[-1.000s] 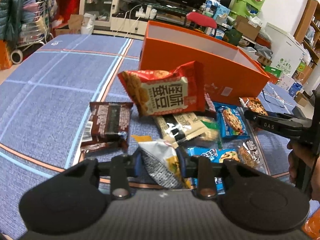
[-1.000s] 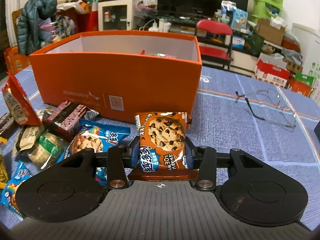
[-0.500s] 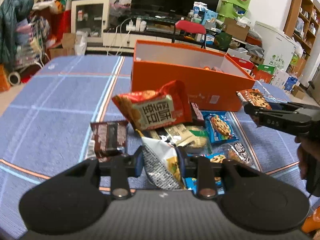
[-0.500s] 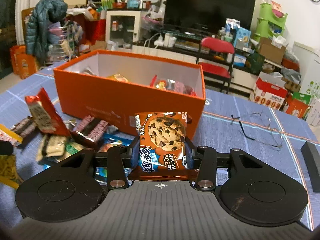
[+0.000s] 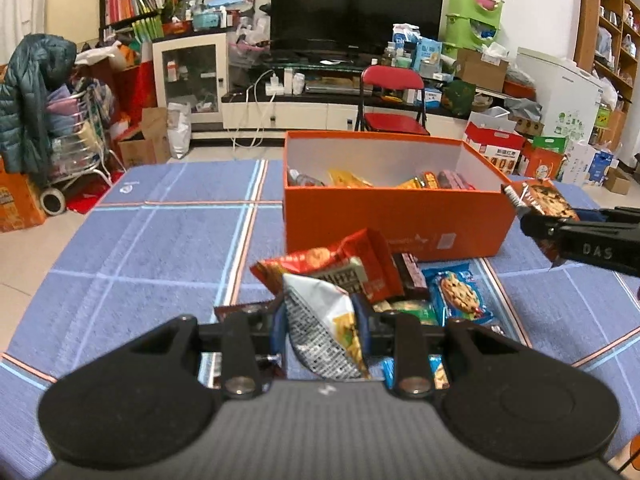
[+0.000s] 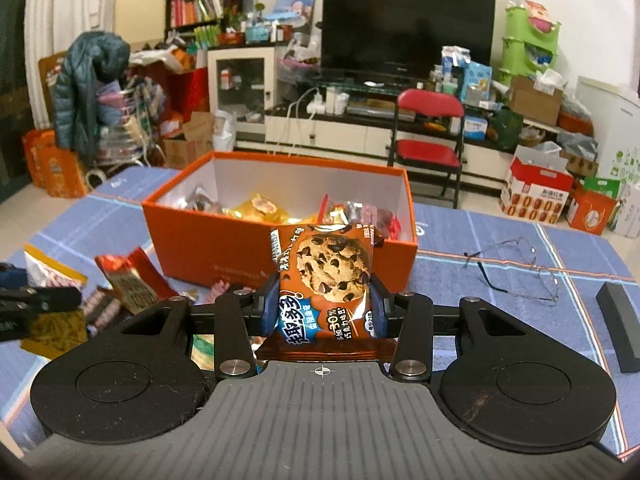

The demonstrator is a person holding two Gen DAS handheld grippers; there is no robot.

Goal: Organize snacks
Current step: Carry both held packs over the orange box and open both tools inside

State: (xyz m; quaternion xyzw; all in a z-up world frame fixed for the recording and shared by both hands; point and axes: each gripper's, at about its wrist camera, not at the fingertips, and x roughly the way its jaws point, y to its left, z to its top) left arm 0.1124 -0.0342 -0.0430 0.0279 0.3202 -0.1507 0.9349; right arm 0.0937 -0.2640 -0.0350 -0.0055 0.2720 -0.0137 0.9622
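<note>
Both tongs (image 5: pixel 322 322) higher than before

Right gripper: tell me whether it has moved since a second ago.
Yes. The right gripper, shut on the cookie packet, has risen: the orange box now sits lower in its view, its inside showing.

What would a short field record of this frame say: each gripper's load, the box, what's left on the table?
left gripper: shut on silver packet
right gripper: shut on cookie packet
box: orange, open, already holds several snacks
loose pile: in front of the box, red bag, blue cookie packet and others
glasses: on the table, right of the box
</note>
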